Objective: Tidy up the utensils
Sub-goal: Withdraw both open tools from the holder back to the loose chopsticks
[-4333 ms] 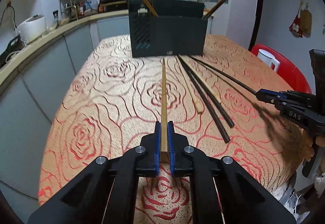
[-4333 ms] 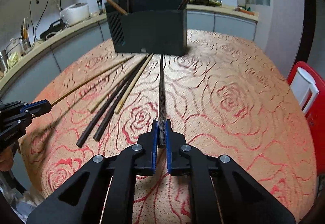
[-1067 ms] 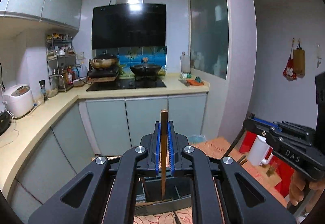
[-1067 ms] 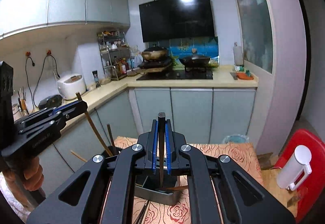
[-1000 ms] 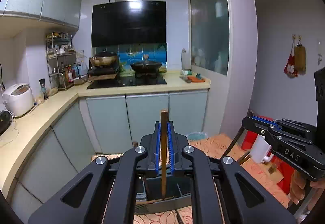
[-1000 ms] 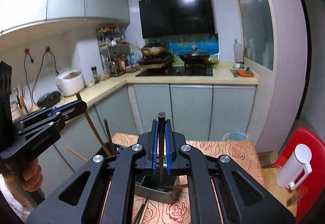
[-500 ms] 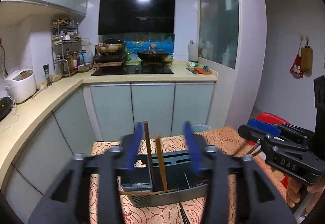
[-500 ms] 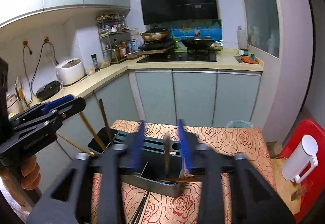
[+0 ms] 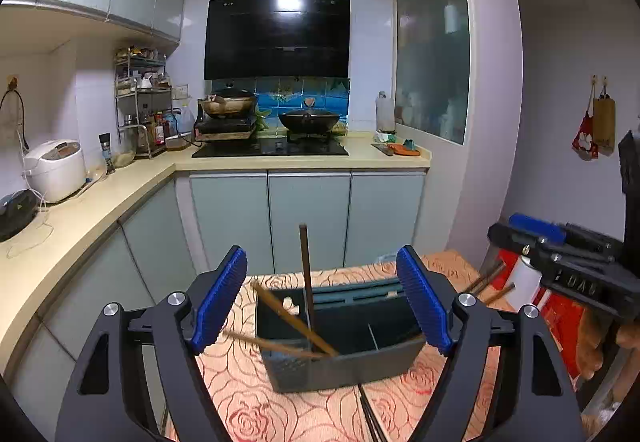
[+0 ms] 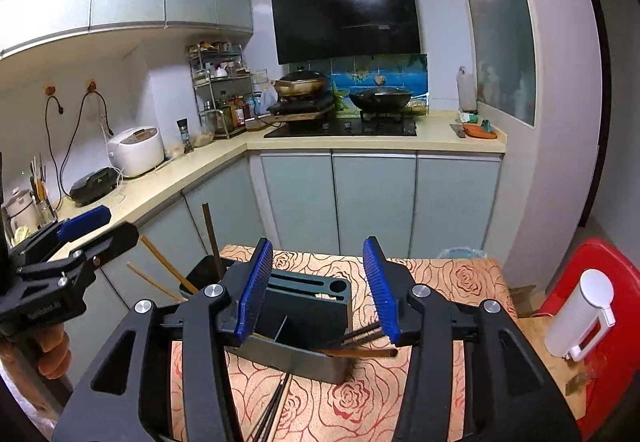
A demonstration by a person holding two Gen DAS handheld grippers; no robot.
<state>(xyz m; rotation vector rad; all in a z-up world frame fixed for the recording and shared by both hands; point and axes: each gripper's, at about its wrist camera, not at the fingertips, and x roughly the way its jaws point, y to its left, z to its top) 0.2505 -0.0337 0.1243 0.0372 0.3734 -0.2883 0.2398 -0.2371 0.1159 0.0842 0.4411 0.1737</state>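
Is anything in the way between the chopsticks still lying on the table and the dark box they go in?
Nothing visible blocks them. The loose chopsticks lie on the rose tablecloth just in front of the dark box, whose top is open. Chopsticks already inside lean across it, so some slots are partly crowded.

Table (image 9: 240, 382), rose-print cloth, beneath both tongs. Dark utensil holder (image 9: 348, 366) stands on it, ahead of jaws. Loose dark chopsticks (image 10: 272, 410) lie on cloth, nearer than holder.

Dim indoor light, hood glare, sharp focus, fisheye-bent edges.
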